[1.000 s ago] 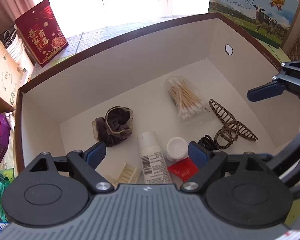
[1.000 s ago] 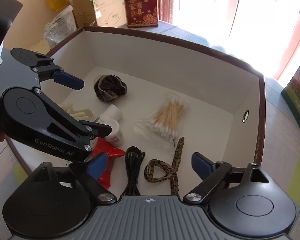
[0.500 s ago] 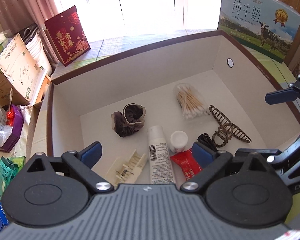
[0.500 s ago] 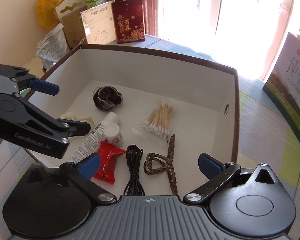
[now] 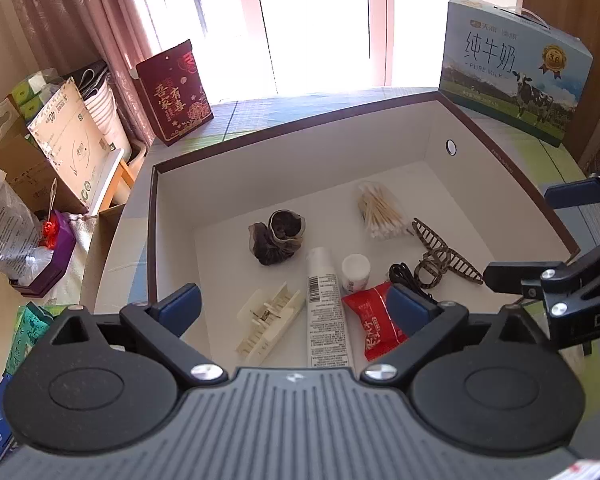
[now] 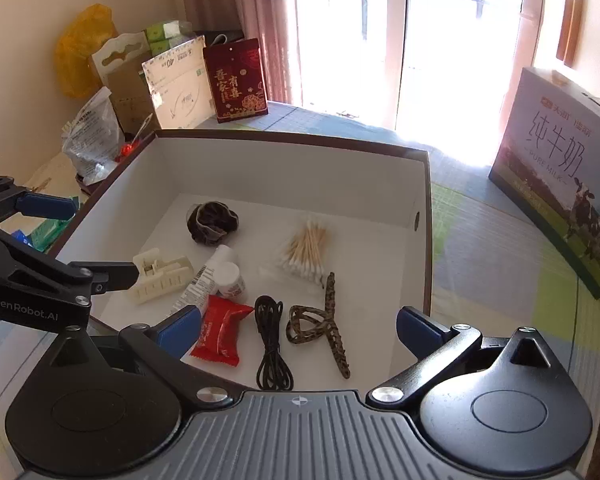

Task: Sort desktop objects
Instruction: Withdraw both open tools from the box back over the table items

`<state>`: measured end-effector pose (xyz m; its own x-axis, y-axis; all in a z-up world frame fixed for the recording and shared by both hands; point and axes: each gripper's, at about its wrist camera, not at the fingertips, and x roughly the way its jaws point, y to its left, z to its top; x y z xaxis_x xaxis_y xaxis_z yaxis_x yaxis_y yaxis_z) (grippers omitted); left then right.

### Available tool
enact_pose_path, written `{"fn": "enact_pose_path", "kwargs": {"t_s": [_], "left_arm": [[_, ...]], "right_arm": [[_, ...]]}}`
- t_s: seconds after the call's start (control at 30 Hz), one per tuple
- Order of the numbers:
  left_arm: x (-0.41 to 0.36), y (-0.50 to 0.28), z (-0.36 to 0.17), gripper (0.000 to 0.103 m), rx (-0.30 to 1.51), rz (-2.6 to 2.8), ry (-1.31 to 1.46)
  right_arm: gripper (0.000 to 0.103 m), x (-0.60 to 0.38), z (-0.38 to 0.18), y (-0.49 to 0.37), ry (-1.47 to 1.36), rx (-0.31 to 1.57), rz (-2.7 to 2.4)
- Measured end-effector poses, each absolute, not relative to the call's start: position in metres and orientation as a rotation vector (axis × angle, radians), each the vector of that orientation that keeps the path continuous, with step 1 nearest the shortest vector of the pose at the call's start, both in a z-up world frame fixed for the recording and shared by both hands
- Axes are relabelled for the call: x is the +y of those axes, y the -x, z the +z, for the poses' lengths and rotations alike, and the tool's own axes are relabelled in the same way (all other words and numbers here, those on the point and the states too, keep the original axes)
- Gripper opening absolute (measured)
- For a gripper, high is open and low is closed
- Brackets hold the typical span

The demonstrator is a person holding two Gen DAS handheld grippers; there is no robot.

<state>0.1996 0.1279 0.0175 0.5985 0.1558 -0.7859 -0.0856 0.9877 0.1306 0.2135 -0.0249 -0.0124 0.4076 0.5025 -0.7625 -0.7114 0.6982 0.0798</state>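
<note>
A white box with a brown rim [image 5: 300, 128] [image 6: 292, 138] holds several small things: a brown scrunchie [image 5: 278, 236] [image 6: 212, 222], a bag of cotton swabs [image 5: 380, 212] [image 6: 306, 250], a leopard hair claw [image 5: 444, 258] [image 6: 324, 320], a black cord [image 6: 272, 344], a red sachet [image 5: 374, 326] [image 6: 220, 332], a white tube [image 5: 326, 308], a small white jar [image 5: 356, 270] and a cream hair clip [image 5: 270, 322] [image 6: 160, 276]. My left gripper [image 5: 296, 306] is open and empty above the box's near edge. My right gripper [image 6: 298, 324] is open and empty, also above the box.
A blue milk carton [image 5: 516, 68] [image 6: 560, 200] stands right of the box. A red gift bag [image 5: 174, 92] [image 6: 236, 80] stands behind it. Cartons, bags and bowls crowd the left side [image 5: 60, 152]. The box sits on a checked tablecloth [image 6: 500, 260].
Both grippers have pulled up and back from the box, so more of the box and the room shows. Both stayed open and empty. The things in the box have not moved.
</note>
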Motion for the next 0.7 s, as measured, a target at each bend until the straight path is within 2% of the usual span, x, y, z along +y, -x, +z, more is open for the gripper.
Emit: {"fn": "enact_pose_path", "kwargs": {"t_s": [0.7], "left_arm": [[0.107,-0.119,0.041,0.1,0.869,0.195,-0.059]], "right_arm": [[0.101,-0.056,0.011,-0.14,0.244,0.78,0.822]]}}
